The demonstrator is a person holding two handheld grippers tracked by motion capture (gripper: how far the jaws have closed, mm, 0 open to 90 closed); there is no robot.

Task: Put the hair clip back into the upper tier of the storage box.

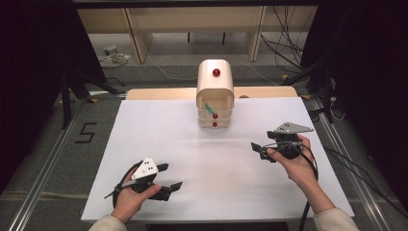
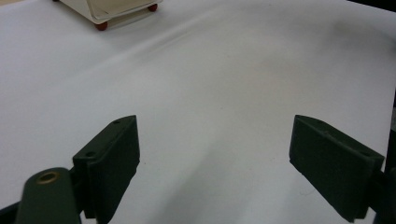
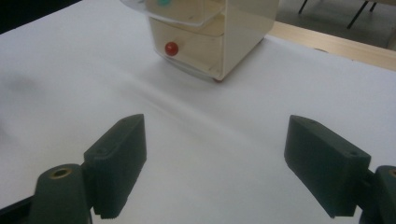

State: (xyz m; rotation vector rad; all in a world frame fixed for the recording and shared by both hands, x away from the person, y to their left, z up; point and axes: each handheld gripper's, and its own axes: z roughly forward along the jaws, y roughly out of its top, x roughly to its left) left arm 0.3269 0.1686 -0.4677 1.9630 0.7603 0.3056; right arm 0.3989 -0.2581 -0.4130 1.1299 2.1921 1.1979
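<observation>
— High view first: where does the drawer cabinet (image 1: 215, 96) sit relative to the two tools?

— It stands upright at the far middle of the white table (image 1: 159, 144), its drawer fronts facing the person. The top drawer (image 1: 214, 107) is pulled out a little, with something green (image 1: 209, 109) lying in it. Two red knobs (image 1: 215, 120) mark the drawers below, and a red button sits on the rounded top.

— And the grippers?

— The left gripper (image 1: 169, 178) is low at the near left, jaws spread wide, holding nothing. The right gripper (image 1: 257, 150) is at mid-depth on the right, jaws also apart and empty.

— Which one is nearer the cabinet?

— The right, I judge. In the right gripper view the cabinet (image 3: 210, 32) looms just ahead and slightly left of the jaw line, one red knob (image 3: 171, 48) in plain sight. In the left gripper view just the cabinet's base (image 2: 112, 11) shows at the top left corner, well apart.

— So the approach?

— Forward and to the person's left for the right gripper; the drawers slide along the table's near-far axis, toward the person.
</observation>
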